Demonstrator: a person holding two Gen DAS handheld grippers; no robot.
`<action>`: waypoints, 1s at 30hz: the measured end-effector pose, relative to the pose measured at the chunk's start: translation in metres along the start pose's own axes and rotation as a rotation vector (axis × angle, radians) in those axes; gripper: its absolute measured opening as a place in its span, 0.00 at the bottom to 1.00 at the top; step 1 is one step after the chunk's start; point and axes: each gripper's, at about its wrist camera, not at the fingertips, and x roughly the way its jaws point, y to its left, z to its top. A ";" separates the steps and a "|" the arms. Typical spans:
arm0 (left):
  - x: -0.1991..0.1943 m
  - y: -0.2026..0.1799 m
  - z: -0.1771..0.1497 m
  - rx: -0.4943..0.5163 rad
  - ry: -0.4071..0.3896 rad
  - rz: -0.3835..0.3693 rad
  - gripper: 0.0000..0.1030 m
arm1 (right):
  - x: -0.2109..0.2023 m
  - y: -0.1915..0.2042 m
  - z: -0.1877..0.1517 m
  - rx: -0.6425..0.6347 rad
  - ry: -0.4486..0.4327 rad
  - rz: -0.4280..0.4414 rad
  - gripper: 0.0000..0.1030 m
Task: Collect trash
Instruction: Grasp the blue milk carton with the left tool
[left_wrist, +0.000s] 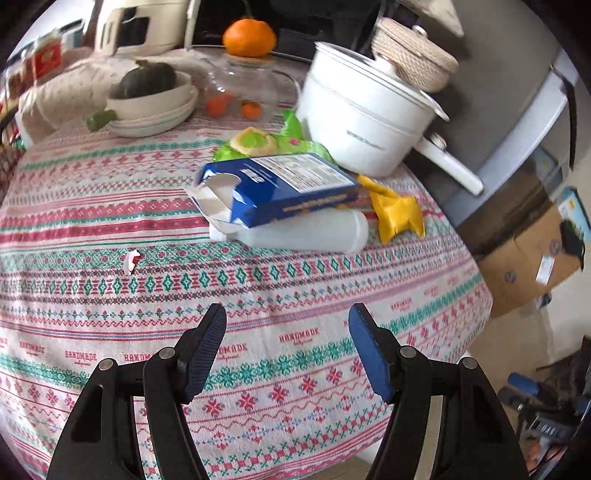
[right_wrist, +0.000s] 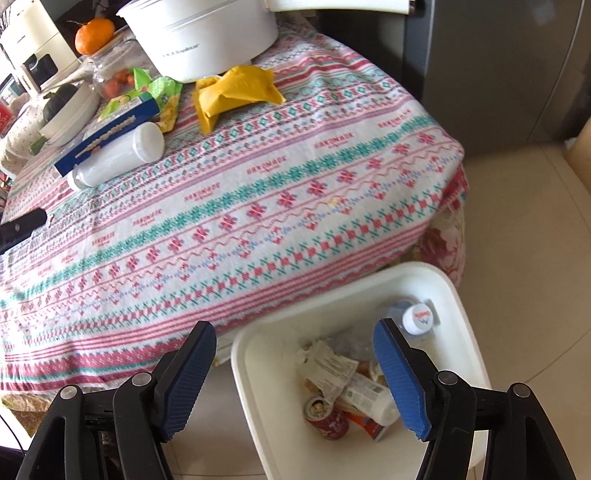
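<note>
On the patterned tablecloth lie an opened blue carton (left_wrist: 280, 184), a white bottle (left_wrist: 306, 232) on its side under it, a crumpled yellow wrapper (left_wrist: 397, 212), a green wrapper (left_wrist: 273, 142) and a small white-and-red scrap (left_wrist: 133, 260). My left gripper (left_wrist: 287, 310) hovers open over bare cloth, short of the carton, holding nothing. The right wrist view shows the same carton (right_wrist: 107, 136), bottle (right_wrist: 118, 158) and yellow wrapper (right_wrist: 236, 92). My right gripper (right_wrist: 294, 325) stands open and empty above a white bin (right_wrist: 458, 332) on the floor, which holds a red can (right_wrist: 325, 417), paper and bottles.
A white pot (left_wrist: 365, 122) with a handle stands right behind the trash. Bowls with a dark squash (left_wrist: 147, 79), a glass dome and an orange (left_wrist: 249, 37) sit at the back. A cardboard box (left_wrist: 528, 266) and grey cabinet are beside the table. A black bar (right_wrist: 22, 225) pokes in at the left edge.
</note>
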 end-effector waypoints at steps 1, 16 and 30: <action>0.001 0.008 0.005 -0.048 -0.011 -0.013 0.69 | 0.001 0.002 0.003 0.000 -0.001 0.002 0.73; 0.057 0.044 0.056 -0.337 0.017 -0.114 0.67 | 0.015 0.029 0.022 -0.048 0.000 0.002 0.74; 0.065 0.064 0.063 -0.542 0.011 -0.234 0.34 | 0.033 0.034 0.019 -0.074 0.044 -0.008 0.74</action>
